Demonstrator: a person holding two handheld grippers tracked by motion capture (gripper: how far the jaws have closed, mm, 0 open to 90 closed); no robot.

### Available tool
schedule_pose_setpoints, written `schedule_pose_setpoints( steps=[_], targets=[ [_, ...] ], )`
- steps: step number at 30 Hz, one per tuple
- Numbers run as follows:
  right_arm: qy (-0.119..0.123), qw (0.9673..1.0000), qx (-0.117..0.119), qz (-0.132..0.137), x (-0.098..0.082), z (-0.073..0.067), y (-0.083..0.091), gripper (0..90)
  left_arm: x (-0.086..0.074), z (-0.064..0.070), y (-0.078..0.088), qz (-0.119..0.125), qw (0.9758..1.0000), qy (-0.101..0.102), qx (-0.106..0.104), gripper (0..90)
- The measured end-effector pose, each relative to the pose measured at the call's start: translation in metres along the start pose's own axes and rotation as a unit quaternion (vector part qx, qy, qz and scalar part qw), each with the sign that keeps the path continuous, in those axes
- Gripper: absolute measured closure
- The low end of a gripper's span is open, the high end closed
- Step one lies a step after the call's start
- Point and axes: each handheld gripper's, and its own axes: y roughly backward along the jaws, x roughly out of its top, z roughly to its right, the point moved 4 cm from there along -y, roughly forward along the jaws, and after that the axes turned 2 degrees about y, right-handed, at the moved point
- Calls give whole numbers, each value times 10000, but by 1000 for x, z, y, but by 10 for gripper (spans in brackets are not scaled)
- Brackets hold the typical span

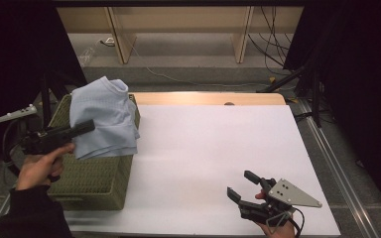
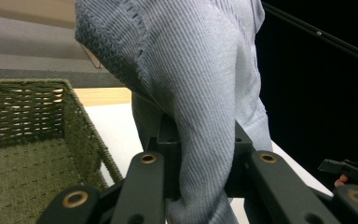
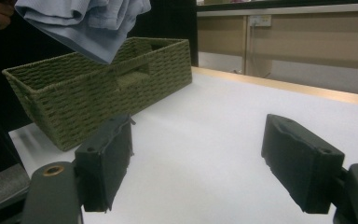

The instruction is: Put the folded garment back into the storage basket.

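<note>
A folded light-blue knitted garment hangs in the air over the green woven basket at the table's left edge. My left gripper is shut on it, with the cloth bunched between the black jaws. The garment hangs above the basket in the right gripper view too. My right gripper rests low near the table's front right, open, with nothing between its fingers.
The white table top stretches between the basket and the right gripper. A wooden strip runs along its far edge. Black stands and cables are on the floor behind, with wooden furniture legs farther back.
</note>
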Motion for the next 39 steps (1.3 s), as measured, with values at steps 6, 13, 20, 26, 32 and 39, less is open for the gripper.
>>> schedule_pose_setpoints(
  steps=[6, 13, 20, 26, 32, 39],
  targets=[
    [5, 10000, 3, -1, 0, 0, 0, 254, 3, -7, 11, 113, 9999, 48, 46, 738],
    [-1, 10000, 5, -12, 0, 0, 0, 254, 3, -22, 26, 173, 9996, 182, 156, 738],
    [8, 10000, 7, -7, 0, 0, 0, 254, 0, -34, 32, 93, 9991, 253, 341, 738],
    [9, 10000, 5, -4, 0, 0, 0, 253, -2, -43, 35, 46, 9984, 354, 429, 738],
    [6, 10000, 10, -9, 0, -1, -1, 253, -5, -50, 36, -50, 9978, 409, 510, 738],
    [16, 10000, 30, -23, 0, -1, -2, 253, -11, -62, 30, -263, 9968, 517, 547, 738]
  ],
)
